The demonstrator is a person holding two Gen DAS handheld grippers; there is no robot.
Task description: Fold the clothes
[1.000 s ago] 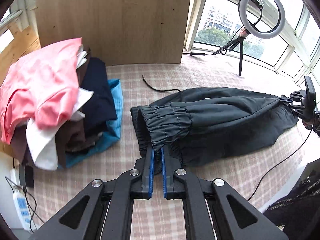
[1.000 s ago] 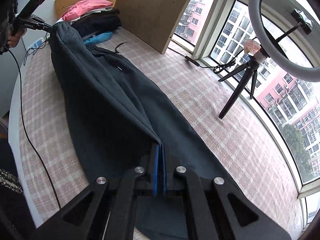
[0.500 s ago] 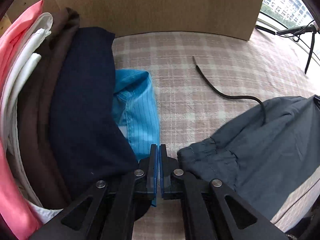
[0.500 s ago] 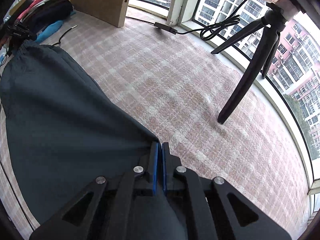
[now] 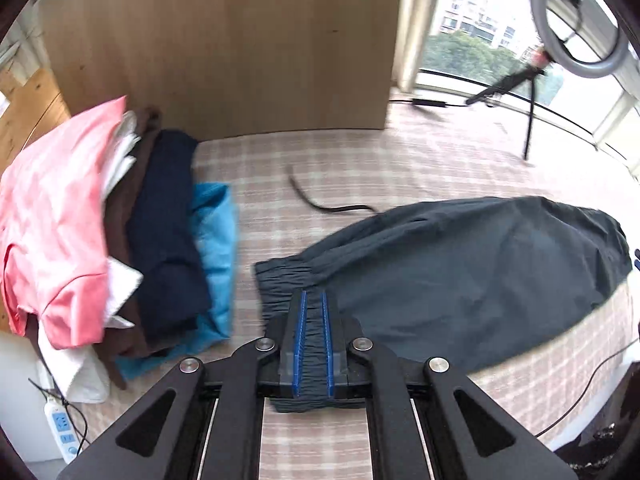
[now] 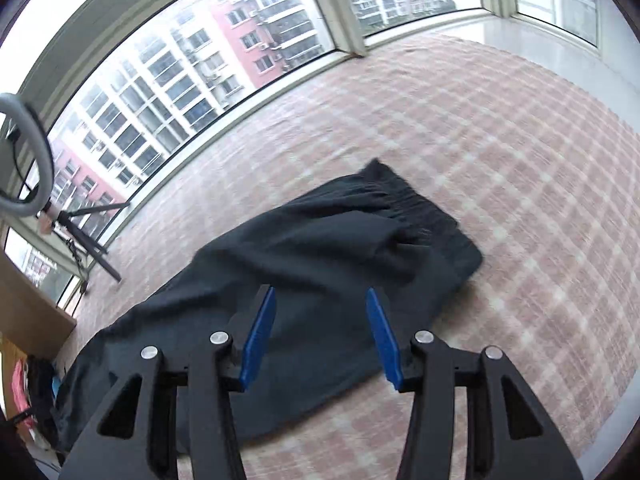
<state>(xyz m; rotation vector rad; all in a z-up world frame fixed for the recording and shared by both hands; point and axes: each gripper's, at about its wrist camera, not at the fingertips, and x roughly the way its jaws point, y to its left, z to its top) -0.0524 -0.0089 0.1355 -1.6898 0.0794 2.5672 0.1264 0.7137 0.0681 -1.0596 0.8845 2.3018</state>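
Note:
Dark grey trousers (image 5: 460, 264) lie spread on the pink checked surface; they also show in the right wrist view (image 6: 304, 256). My left gripper (image 5: 314, 312) has its jaws slightly parted, with the elastic waistband (image 5: 288, 276) lying between the blue pads. My right gripper (image 6: 320, 308) is open and empty, held just above the trousers near the cuff end (image 6: 416, 204).
A pile of folded clothes (image 5: 100, 232), pink on top with white, brown, navy and blue below, lies at the left. A wooden board (image 5: 224, 40) stands behind. A ring light on a tripod (image 5: 532, 80) is by the window. A black cable (image 5: 320, 204) lies on the surface.
The trousers have been lowered flat onto the surface. My right gripper has opened and let go of the cloth. My left gripper's jaws have parted slightly around the waistband.

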